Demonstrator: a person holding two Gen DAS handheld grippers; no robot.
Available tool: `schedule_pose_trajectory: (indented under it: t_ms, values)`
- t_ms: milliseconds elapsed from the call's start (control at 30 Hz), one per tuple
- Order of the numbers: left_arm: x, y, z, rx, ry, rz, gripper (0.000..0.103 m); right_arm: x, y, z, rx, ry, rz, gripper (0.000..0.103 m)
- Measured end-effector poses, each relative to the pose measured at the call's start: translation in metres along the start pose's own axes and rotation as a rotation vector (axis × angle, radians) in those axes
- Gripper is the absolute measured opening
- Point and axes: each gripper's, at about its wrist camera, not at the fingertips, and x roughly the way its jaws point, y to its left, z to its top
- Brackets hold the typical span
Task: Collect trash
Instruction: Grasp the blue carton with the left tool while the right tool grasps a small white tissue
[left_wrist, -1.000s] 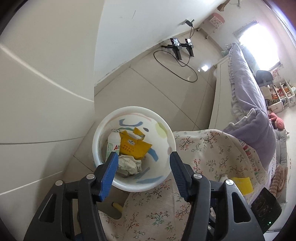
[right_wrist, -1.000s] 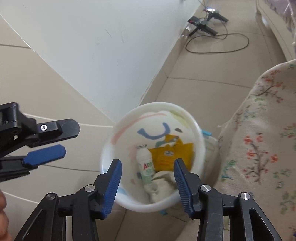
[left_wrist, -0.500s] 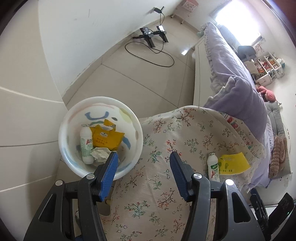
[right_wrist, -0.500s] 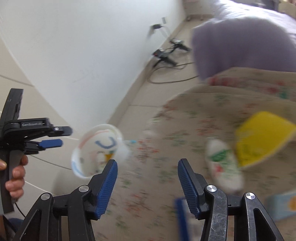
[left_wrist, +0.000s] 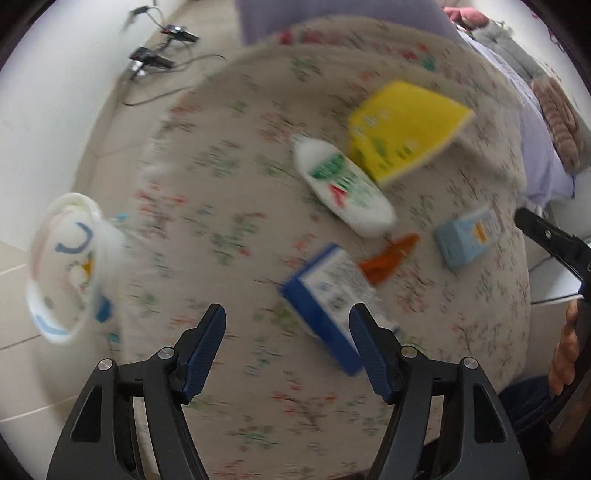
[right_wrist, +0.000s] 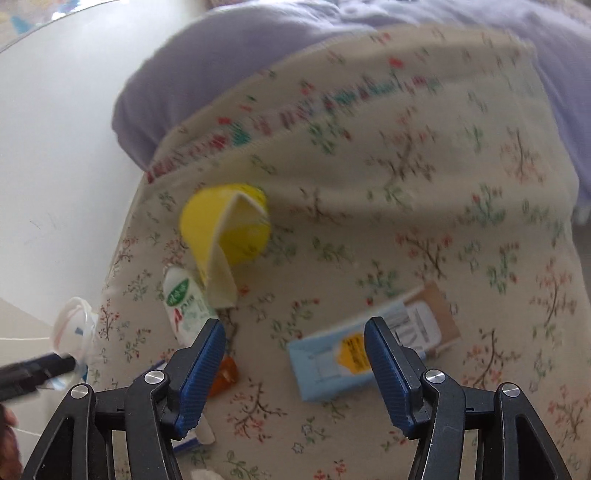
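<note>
Floral-covered bed (left_wrist: 229, 206) carries the trash, bin (left_wrist: 62, 266) off its edge, far left of both claws. Left gripper (left_wrist: 288, 347) hangs steeply over the dark blue carton (left_wrist: 325, 295), jaws just widened, nothing between; carton sits ahead, touching the right pad's line. Best centre on it before closing. Right gripper (right_wrist: 295, 373) tilts down, jaws just widened and empty, light blue carton (right_wrist: 369, 347) straight ahead. Bottle (right_wrist: 184, 302) and yellow pack (right_wrist: 225, 229) lie beyond, left.
</note>
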Motion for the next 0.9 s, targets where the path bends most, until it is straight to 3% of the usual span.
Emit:
schedule_pose_trajectory:
  t_ms: [200, 267, 333, 533, 567, 633, 733, 900]
  values:
    - [0.041, -0.021, -0.004, -0.081, 0.109, -0.003, 0.076, 0.001, -0.003, -0.010, -0.066, 0.045, -0.012, 0.068]
    - [0.051, -0.019, -0.005, -0.136, 0.115, -0.026, 0.087, 0.002, -0.002, -0.013, -0.091, 0.063, -0.001, 0.068]
    - [0.057, -0.018, -0.004, -0.185, 0.112, -0.036, 0.089, 0.001, 0.001, -0.017, -0.128, 0.070, -0.007, 0.068]
    - [0.061, -0.033, -0.001, -0.105, 0.085, -0.002, 0.088, 0.005, 0.015, -0.035, -0.261, 0.124, 0.001, 0.072]
    - [0.060, -0.036, -0.002, -0.085, 0.082, 0.024, 0.080, 0.007, 0.017, -0.039, -0.277, 0.138, 0.011, 0.072]
    - [0.059, -0.041, -0.004, -0.062, 0.070, 0.047, 0.075, 0.012, 0.025, -0.049, -0.329, 0.165, 0.017, 0.072]
    - [0.052, -0.039, -0.008, -0.066, 0.069, -0.021, 0.073, 0.019, 0.040, -0.066, -0.416, 0.212, 0.031, 0.072]
    - [0.035, -0.030, -0.016, -0.062, 0.045, -0.057, 0.072, 0.032, 0.064, -0.094, -0.506, 0.291, 0.104, 0.072]
